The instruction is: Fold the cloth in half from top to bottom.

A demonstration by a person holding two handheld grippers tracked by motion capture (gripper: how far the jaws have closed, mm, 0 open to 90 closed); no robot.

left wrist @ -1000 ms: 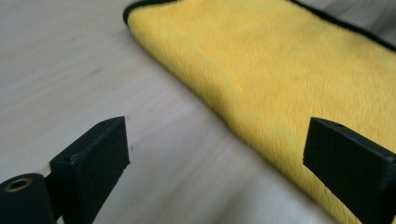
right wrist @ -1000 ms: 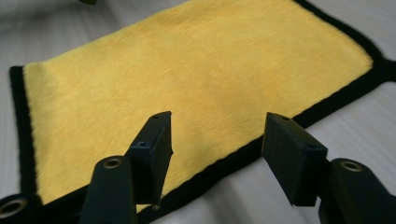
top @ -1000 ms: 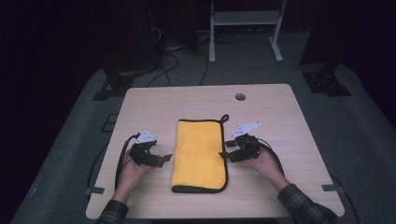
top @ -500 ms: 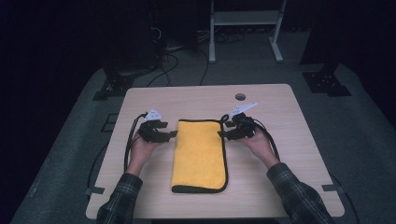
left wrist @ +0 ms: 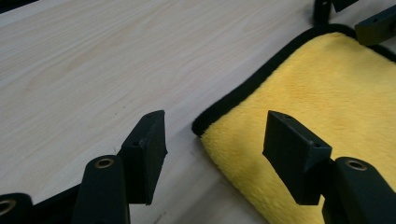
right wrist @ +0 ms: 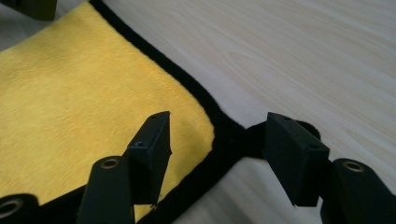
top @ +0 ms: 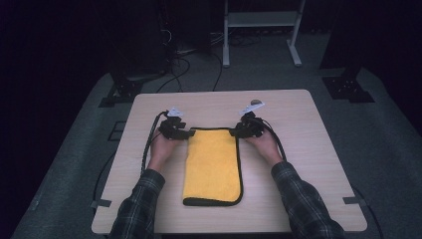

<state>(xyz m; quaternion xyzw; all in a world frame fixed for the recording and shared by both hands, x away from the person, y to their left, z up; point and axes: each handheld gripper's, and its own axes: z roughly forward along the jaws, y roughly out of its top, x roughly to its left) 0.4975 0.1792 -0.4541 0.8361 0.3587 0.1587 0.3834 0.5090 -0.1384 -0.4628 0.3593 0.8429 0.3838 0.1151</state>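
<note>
Your left gripper (top: 183, 132) and right gripper (top: 238, 131), jaws apart and the left's just narrowing, each straddle a far corner of the yellow towel (top: 213, 167), its length running toward you.

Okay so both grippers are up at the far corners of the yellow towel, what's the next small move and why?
Probably close both grippers on the corners. The left gripper, whose jaws have just been closing, straddles the near-side corner of the yellow towel without pressing it yet. The right gripper stands open around the other corner and its black loop. Neither holds the cloth.
</note>
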